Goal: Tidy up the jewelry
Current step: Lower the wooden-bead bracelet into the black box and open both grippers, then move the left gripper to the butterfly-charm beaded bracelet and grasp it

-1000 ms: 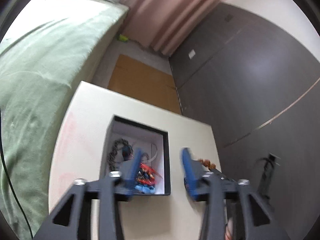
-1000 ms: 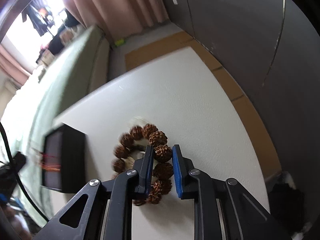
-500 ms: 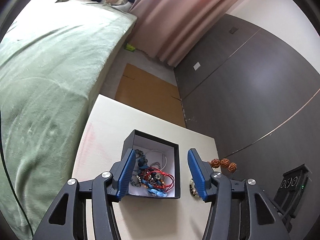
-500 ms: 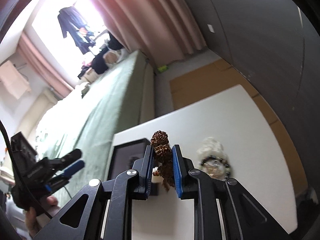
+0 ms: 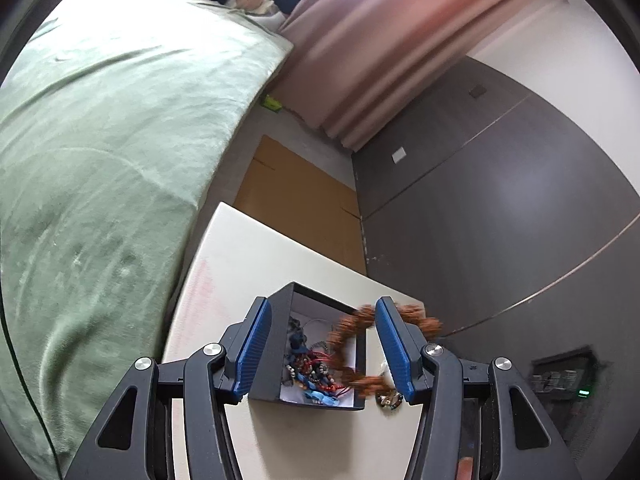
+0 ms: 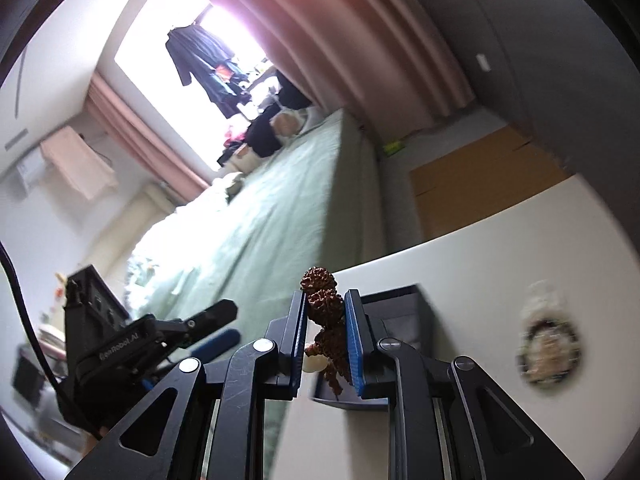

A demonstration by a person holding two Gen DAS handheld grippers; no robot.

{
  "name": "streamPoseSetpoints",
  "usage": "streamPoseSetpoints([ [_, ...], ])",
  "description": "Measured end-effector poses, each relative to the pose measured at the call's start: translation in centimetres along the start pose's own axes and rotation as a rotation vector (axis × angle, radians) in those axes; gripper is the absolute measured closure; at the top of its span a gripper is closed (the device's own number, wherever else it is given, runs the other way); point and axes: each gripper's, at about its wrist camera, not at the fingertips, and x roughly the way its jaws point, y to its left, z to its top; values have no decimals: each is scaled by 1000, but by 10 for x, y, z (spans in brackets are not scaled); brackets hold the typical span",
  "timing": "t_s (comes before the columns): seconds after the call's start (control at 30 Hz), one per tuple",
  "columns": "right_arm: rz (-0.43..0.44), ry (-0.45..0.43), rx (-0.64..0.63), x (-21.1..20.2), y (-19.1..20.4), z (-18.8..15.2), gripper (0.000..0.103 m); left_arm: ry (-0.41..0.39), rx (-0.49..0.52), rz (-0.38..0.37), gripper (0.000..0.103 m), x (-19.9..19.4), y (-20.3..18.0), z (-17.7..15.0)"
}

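Observation:
My right gripper (image 6: 326,334) is shut on a brown bead bracelet (image 6: 325,307) that hangs above the open black jewelry box (image 6: 404,308). In the left wrist view the bracelet (image 5: 352,330) shows blurred over the box (image 5: 280,320), which holds several tangled bracelets (image 5: 316,372). My left gripper (image 5: 322,346) is open and empty, held above the box's near side. It also shows in the right wrist view (image 6: 208,328). A second beaded bracelet (image 6: 548,354) lies on the white table (image 6: 500,260) right of the box, and in the left wrist view (image 5: 390,398).
A green bed (image 5: 100,160) runs along the table's left side. Pink curtains (image 5: 384,48) and a dark wardrobe wall (image 5: 500,200) stand beyond. A cardboard sheet (image 5: 300,188) lies on the floor past the table's far edge.
My right gripper has lifted the brown bracelet off the table and carried it left over the box. My left gripper has risen and drawn back from the box.

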Motion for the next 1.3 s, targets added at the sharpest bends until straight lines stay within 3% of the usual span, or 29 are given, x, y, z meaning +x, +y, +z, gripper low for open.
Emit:
streamPoseSetpoints([
  [0.07, -14, 43, 37, 18, -8, -4, 83, 9, 0, 6, 48, 2, 1, 0],
  [0.13, -121, 134, 69, 37, -21, -9, 80, 14, 3, 8, 48, 4, 1, 0],
  [0.2, -167, 164, 115, 40, -34, -11, 79, 14, 2, 9, 48, 4, 0, -1],
  [0.27, -162, 141, 126, 31, -40, -7, 64, 14, 8, 10, 48, 5, -3, -2],
  [0.33, -188, 98, 120, 15, -44, -4, 42, 22, 21, 17, 48, 9, -7, -5],
  [0.37, -206, 72, 118, 6, -46, -3, 41, 28, 30, 21, 48, 11, -9, -7],
  [0.67, -343, 71, 197, -44, -89, 2, 40, 85, 127, 25, 48, 34, -48, -33],
  [0.77, -348, 79, 248, -59, -107, 3, 40, 107, 176, 31, 48, 44, -64, -45],
  [0.9, -356, 78, 298, -73, -124, 1, 30, 132, 235, 37, 48, 56, -82, -62],
  [1.1, -348, 90, 325, -89, -142, 4, 30, 171, 364, 46, 48, 74, -117, -90],
  [1.3, -364, 154, 342, -94, -162, 5, 30, 228, 420, 47, 48, 99, -143, -111],
])
